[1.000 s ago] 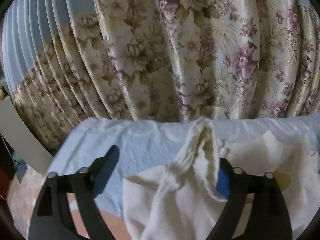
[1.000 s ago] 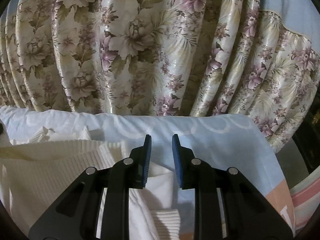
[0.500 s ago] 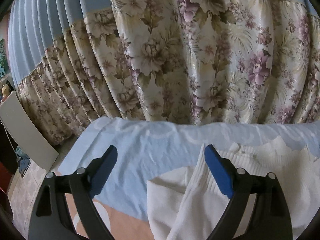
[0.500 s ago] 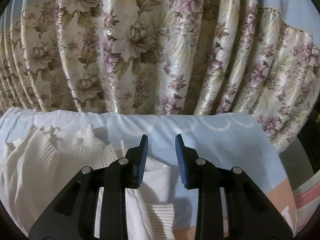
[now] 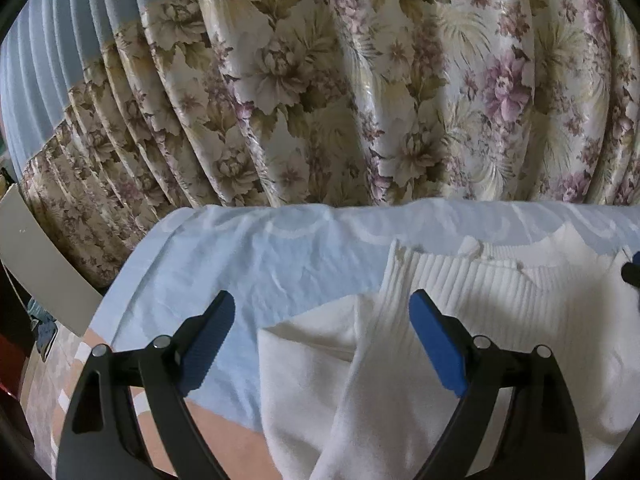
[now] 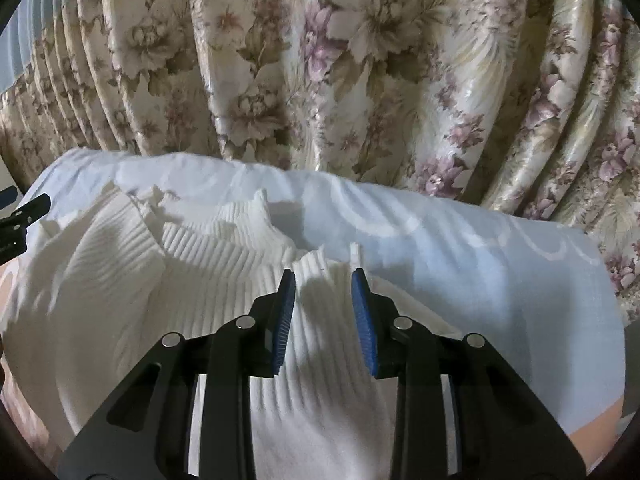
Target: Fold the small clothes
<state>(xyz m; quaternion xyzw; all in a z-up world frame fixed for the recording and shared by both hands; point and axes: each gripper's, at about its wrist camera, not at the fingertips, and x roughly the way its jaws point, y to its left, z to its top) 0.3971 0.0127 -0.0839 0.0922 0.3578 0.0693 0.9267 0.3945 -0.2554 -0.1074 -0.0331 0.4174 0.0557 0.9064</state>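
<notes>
A white ribbed knit sweater (image 5: 472, 312) lies spread, with some wrinkles, on a pale blue sheet with faint white arcs (image 5: 248, 264) that covers the surface; at the near edge a peach-coloured part (image 5: 224, 436) of the cover shows. Behind hangs a glossy cream curtain with purple and olive flowers (image 5: 360, 92), with a plain blue band at its top. The left claw (image 5: 322, 320) is wide apart above the sweater's left edge and holds nothing. The right claw (image 6: 323, 280) is partly apart over the ribbed hem and grips nothing.
</notes>
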